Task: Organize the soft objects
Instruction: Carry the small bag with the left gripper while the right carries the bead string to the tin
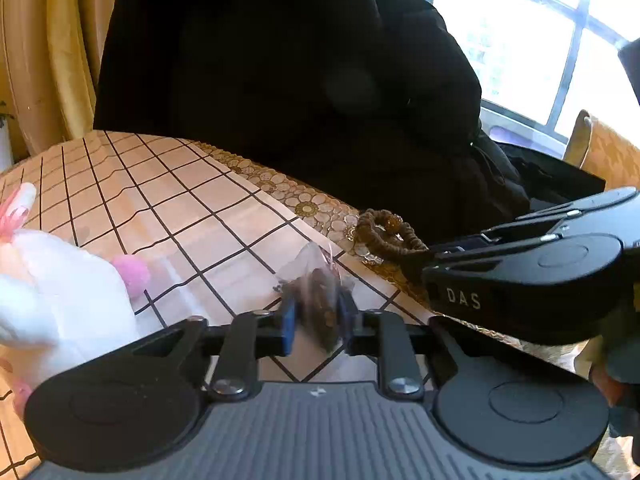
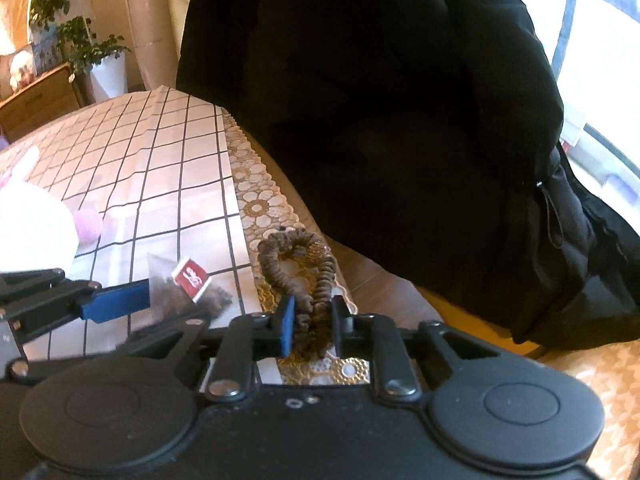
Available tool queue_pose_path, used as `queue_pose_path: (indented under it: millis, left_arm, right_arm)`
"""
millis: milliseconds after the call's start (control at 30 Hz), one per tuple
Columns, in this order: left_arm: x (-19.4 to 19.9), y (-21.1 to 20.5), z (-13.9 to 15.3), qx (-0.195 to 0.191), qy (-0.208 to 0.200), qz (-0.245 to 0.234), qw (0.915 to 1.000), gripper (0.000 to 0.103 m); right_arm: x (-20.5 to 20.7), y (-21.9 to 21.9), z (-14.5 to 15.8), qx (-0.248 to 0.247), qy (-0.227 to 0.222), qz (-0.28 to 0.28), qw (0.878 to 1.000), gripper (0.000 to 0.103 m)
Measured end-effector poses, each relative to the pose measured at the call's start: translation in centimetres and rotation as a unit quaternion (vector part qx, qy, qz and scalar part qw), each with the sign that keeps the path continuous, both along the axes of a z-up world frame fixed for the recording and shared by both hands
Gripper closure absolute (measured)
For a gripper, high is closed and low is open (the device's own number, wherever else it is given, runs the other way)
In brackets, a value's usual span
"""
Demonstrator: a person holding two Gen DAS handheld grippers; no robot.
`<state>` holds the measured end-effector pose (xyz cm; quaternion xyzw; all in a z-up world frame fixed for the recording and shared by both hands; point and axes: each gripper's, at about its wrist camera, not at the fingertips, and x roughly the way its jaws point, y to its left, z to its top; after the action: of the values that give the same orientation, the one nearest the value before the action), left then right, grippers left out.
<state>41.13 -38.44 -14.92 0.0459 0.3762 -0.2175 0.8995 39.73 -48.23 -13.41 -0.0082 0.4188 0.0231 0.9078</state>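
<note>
My left gripper (image 1: 316, 322) is shut on a clear tea bag (image 1: 320, 280) of dark leaves with a red tag (image 2: 191, 276), low over the checked tablecloth (image 1: 180, 200). My right gripper (image 2: 312, 322) is shut on a brown hair scrunchie (image 2: 298, 264) that lies on the gold lace table edge (image 2: 260, 204); the scrunchie also shows in the left wrist view (image 1: 384, 232). A white plush toy (image 1: 52, 292) with pink parts lies to the left, and shows in the right wrist view (image 2: 32, 220).
A large black coat or bag (image 1: 288, 80) hangs close behind the table edge. Yellow curtains (image 1: 48, 48) stand at the left, a window (image 1: 520, 40) at the right. A wooden cabinet (image 2: 40, 100) and potted plants (image 2: 84, 44) stand far left.
</note>
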Motion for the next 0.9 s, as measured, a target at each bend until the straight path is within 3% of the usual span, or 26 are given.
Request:
queue_pose_path:
  millis: [67,500,900]
  left_arm:
    - [0.0,0.2,0.3,-0.004,0.004,0.0,1.0,0.089]
    - [-2.3,2.9,3.0,-0.006,0.009,0.011,0.9999,0.091]
    - [-7.8,8.1,8.5,-0.022,-0.01,0.028,0.9993,0.091]
  right_arm:
    - [-0.2,0.0,0.2,-0.001,-0.003,-0.003,1.0,0.087]
    - [-5.1,0.5,3.2,0.032,-0.043,-0.001,0.999,0.089]
    - [-11.7,5.0,8.7,0.035,-0.073,0.066,0.995,0.089]
